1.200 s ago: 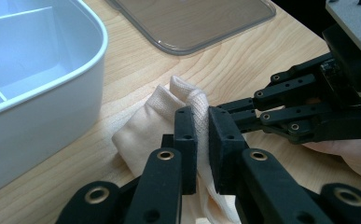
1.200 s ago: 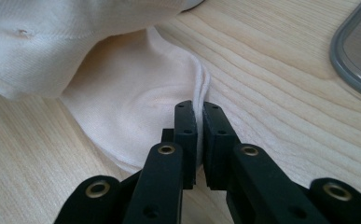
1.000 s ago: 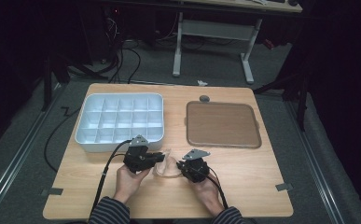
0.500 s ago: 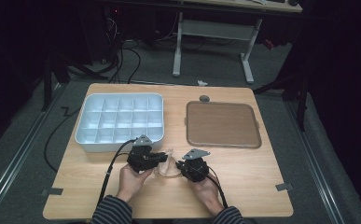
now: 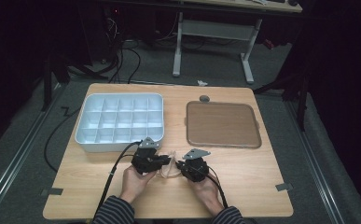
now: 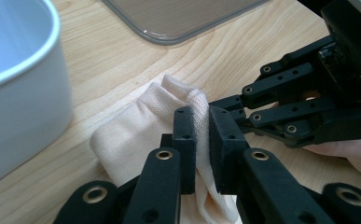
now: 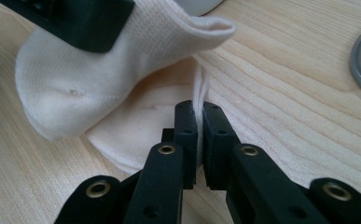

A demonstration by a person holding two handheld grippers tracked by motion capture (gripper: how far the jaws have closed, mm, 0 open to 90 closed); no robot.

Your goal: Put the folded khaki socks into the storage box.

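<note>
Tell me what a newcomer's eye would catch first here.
A cream sock lies at the table's near edge, pinched from both sides by the left gripper and right gripper. Behind them sit a white compartment tray to the left and a brown tray to the right.

white divided tray (image 5: pixel 119 122) (many compartments), brown mat (image 5: pixel 223 124).

Dim lab, wooden table (image 5: pixel 243 186), cables (image 5: pixel 122 56) on carpeted floor (image 5: pixel 24 140)
</note>
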